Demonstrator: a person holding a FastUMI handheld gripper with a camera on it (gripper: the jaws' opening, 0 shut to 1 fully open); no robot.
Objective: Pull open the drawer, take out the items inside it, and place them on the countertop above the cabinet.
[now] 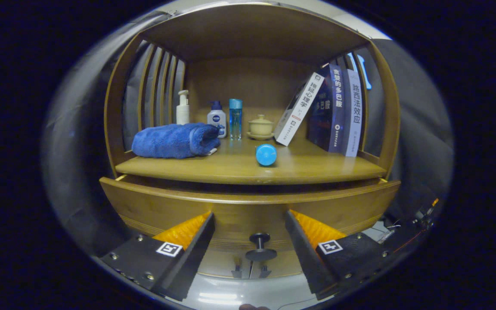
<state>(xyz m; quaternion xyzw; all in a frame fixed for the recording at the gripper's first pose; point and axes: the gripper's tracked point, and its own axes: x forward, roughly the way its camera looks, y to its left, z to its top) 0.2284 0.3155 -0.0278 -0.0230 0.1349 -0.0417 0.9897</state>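
Observation:
A wooden cabinet stands straight ahead. Its drawer [248, 206] is pulled out a little, leaving a dark gap under the countertop [230, 170]. The drawer's dark round knob [260, 246] sits between my fingers, low on the drawer front, and neither finger touches it. My gripper [249, 224] is open with nothing held. On the countertop a blue cylinder [266, 154] lies on its side near the front edge. The inside of the drawer is hidden from here.
On the countertop sit a folded blue towel [175, 140], a white pump bottle [182, 108], a small white bottle [216, 119], a clear blue bottle [235, 118], a lidded tea cup [261, 127] and leaning books [330, 110]. Slatted sides and a top board enclose the shelf.

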